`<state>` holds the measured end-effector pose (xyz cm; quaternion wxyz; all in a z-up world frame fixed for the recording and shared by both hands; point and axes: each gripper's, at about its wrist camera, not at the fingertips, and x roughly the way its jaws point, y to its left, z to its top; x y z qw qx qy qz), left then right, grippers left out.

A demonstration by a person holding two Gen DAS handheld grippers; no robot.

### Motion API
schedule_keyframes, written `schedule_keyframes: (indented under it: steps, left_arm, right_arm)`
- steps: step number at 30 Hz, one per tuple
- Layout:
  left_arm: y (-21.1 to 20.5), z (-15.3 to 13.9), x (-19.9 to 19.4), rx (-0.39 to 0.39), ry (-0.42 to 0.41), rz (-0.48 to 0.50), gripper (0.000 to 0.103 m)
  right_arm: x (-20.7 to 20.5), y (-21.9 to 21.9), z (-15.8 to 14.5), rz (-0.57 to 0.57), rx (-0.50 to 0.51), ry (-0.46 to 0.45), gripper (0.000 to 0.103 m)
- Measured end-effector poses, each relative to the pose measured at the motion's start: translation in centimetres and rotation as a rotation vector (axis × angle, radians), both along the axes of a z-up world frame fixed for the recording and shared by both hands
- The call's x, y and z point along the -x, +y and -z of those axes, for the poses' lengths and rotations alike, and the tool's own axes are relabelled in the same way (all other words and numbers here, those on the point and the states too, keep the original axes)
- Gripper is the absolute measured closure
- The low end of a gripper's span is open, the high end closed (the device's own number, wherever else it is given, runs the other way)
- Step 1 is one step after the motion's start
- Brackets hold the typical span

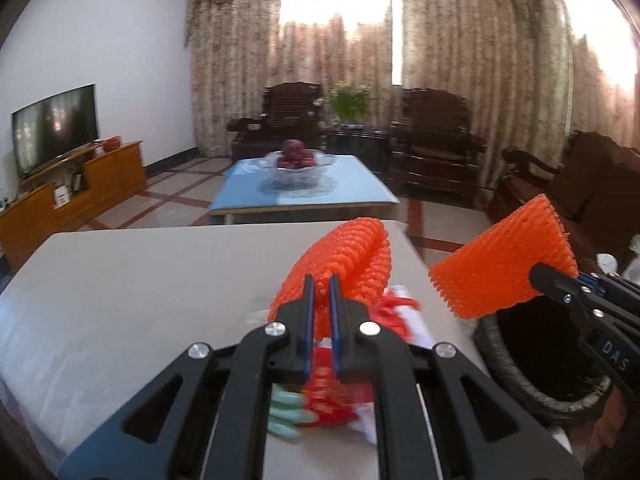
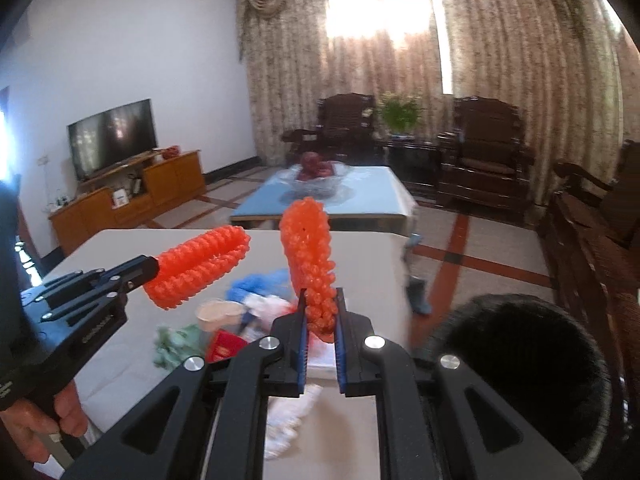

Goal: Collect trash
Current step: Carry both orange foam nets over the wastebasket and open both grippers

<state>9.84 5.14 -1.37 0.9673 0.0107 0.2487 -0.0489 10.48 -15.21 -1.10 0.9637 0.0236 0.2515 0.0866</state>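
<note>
My left gripper (image 1: 321, 280) is shut on an orange foam fruit net (image 1: 352, 256) and holds it above the beige table (image 1: 140, 280); it also shows in the right wrist view (image 2: 200, 266). My right gripper (image 2: 321, 294) is shut on a second orange foam net (image 2: 308, 248), held upright; in the left wrist view that net (image 1: 504, 264) hangs above the black trash bin (image 1: 532, 352). More trash lies on the table: a paper cup (image 2: 219, 312), a red packet (image 2: 225, 347), blue and white wrappers (image 2: 260, 292), a green crumpled piece (image 2: 174, 344).
The trash bin (image 2: 520, 364) stands on the floor right of the table. Beyond are a blue coffee table (image 2: 360, 196) with a fruit bowl (image 2: 316, 176), dark wooden chairs (image 2: 484, 152), a TV (image 2: 112, 136) on a wooden cabinet, and curtains.
</note>
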Motion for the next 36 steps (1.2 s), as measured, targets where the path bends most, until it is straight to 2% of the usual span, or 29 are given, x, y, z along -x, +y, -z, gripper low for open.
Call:
schedule_keyframes:
  steps: [9,18,23,28,31,32,33,35,36]
  left_arm:
    - [-8.8,2.1,-1.3,0.041,0.059,0.183,0.097]
    - [-17.4,5.3,-2.3,0.067,0.125,0.37,0.097]
    - [-20.9,7.2,-2.9,0.048,0.139,0.439,0.097]
    - [-23.8,8.5,-3.9,0.07,0.168,0.478,0.096]
    - [-23.9,8.9,-4.5,0.092,0.193,0.499,0.088]
    - [-23.8,9.0,-4.5,0.092,0.195,0.5,0.072]
    - [-23.6,9.0,-4.7,0.097,0.193,0.496,0.057]
    - [-23.0,8.8,-4.6,0.099,0.189,0.483,0.053]
    - [-22.4,8.7,-4.7,0.098,0.189,0.472,0.051]
  right_arm:
    - [1.4,-7.9,1.8,0.184,0.052,0.065,0.092]
    - [2.5,-15.3,3.9,0.343,0.073,0.115,0.092]
    - [2.4,-18.7,5.2,0.411,0.072,0.144,0.092]
    - [2.5,-19.8,6.1,0.449,0.08,0.156,0.092]
    - [2.9,-20.6,6.7,0.477,0.082,0.162,0.087]
    - [3.1,-20.6,6.9,0.484,0.085,0.162,0.084]
    - [3.2,-20.8,7.0,0.492,0.087,0.165,0.078]
    - [3.2,-20.4,7.1,0.505,0.092,0.163,0.066]
    - [3.4,-20.5,7.1,0.511,0.094,0.159,0.053]
